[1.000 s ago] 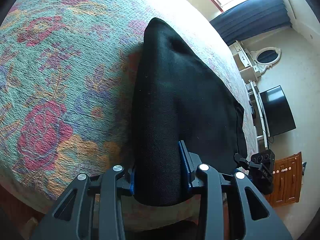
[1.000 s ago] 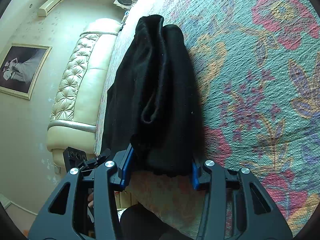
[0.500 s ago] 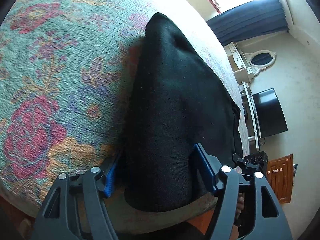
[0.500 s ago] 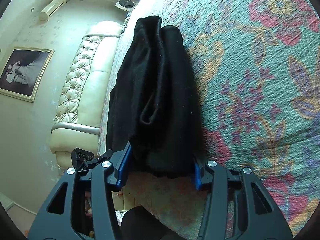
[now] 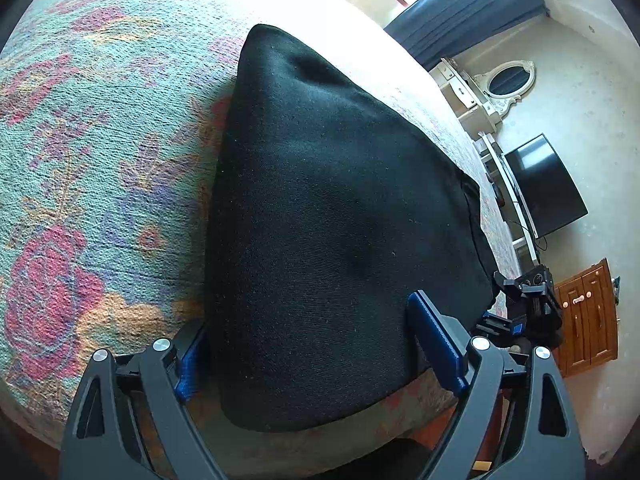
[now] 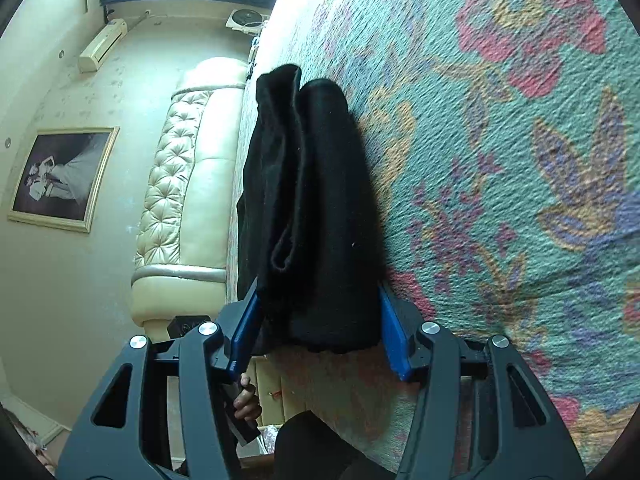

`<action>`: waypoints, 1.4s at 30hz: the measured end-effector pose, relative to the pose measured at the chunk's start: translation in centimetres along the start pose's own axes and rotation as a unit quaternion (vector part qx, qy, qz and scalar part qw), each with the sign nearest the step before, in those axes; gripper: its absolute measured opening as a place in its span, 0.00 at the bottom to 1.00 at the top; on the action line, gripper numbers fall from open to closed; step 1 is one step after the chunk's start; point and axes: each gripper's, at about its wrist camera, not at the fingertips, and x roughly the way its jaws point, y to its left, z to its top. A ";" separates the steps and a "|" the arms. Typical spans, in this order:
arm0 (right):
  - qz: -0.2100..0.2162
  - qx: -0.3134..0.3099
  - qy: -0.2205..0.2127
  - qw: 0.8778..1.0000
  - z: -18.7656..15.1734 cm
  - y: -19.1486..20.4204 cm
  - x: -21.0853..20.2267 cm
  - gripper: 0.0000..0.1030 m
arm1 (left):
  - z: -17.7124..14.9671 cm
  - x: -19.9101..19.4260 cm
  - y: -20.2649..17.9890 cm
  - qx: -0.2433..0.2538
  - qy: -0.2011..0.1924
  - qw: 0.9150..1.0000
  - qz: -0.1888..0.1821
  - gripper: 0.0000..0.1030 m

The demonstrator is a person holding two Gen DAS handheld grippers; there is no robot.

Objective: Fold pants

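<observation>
- Honestly, your left gripper [image 5: 306, 320] had its jaws spread wide and just been opening, with the near end of the black pants [image 5: 328, 200] between them and no squeeze on the cloth.
- One blue pad looked like it sat over the top layer, so I'd guess that backing out low could've dragged that layer and undone the fold.
- The pants lay folded on the flowery bedspread [image 5: 100, 160], near end right at the bed's edge, so any tug toward you risked sliding them off.
- Your right gripper [image 6: 319, 288] was about half open, jaws also just been opening, pads right beside the bundle's sides with the cloth between them.
- The layers there looked uneven, with a loose loop on the left side. It could've snagged on the pad and pulled the stack crooked.
</observation>
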 end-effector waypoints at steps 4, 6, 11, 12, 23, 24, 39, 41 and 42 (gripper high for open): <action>-0.022 0.000 -0.016 1.000 0.0 -0.3 -1.5 0.53 | 0.1 0.5 -0.5 0.007 0.001 1.000 0.001 0.85; -0.046 -0.011 -0.025 0.999 -0.3 0.1 -1.9 0.57 | 0.1 0.6 -0.6 0.008 0.004 1.000 0.002 0.85; -0.132 -0.055 -0.048 0.989 -2.0 2.3 -2.1 0.72 | 0.1 0.5 -1.1 0.008 0.009 1.000 0.022 0.85; -0.146 -0.063 -0.050 0.986 -2.6 2.7 -1.9 0.73 | 0.0 0.4 -1.4 0.007 0.009 0.999 0.030 0.85; -0.247 -0.113 -0.045 0.961 -7.2 4.9 -1.3 0.82 | -2.4 -1.9 -4.4 0.019 -0.024 0.989 0.142 0.85; -0.260 -0.125 -0.044 0.956 -7.6 5.3 -1.0 0.82 | -2.7 -2.3 -4.8 0.026 -0.031 0.987 0.155 0.85; -0.375 -0.232 -0.068 0.895 -12.6 8.1 1.9 0.87 | -7.3 -7.8 -7.0 0.076 -0.115 0.960 0.244 0.85; -0.378 -0.235 -0.079 0.892 -13.1 8.5 1.6 0.87 | -8.0 -7.9 -7.5 0.084 -0.119 0.958 0.248 0.85; -0.380 -0.240 -0.086 0.889 -13.3 8.7 1.5 0.87 | -8.2 -7.9 -7.8 0.087 -0.123 0.957 0.247 0.85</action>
